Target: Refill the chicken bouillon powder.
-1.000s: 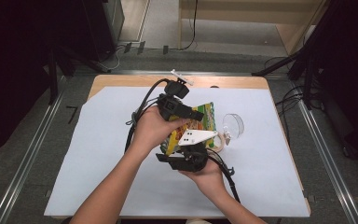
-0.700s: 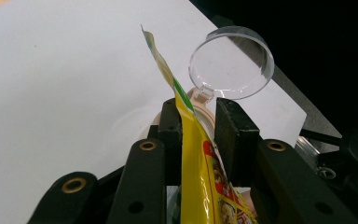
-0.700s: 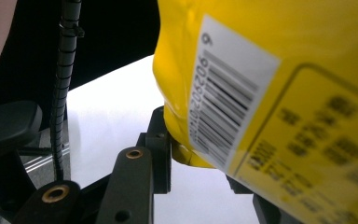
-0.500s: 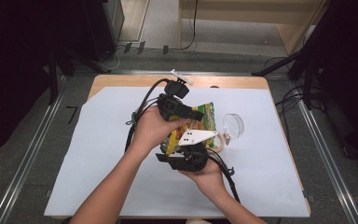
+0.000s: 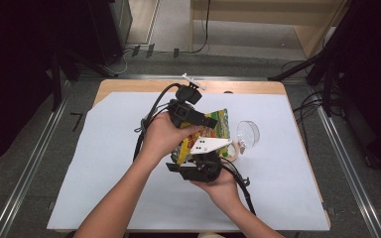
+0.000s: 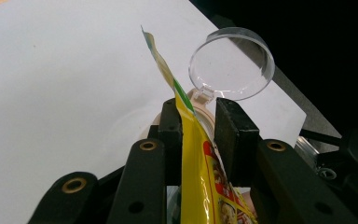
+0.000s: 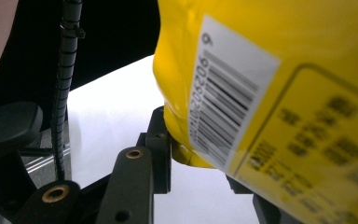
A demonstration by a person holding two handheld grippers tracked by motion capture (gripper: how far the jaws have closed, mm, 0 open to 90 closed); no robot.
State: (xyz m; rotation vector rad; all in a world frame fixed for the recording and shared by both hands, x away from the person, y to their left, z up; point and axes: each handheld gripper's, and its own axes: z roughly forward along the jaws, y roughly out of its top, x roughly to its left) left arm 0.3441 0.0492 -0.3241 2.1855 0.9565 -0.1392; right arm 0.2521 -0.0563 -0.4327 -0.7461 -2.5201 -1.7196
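While lifted above the white surface (image 5: 104, 163), yellow printed plastic packet (image 5: 217, 130) is pinched between left gripper (image 6: 198, 123), its lower end clamped by right gripper (image 7: 193, 154).

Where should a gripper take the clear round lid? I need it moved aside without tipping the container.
Judging by its pose, grip the clear round lid across its free upper rim, coming from above on the side away from the yellow packet. It stands flipped open, joined by a tab to the container below, so its lower edge looks crowded.
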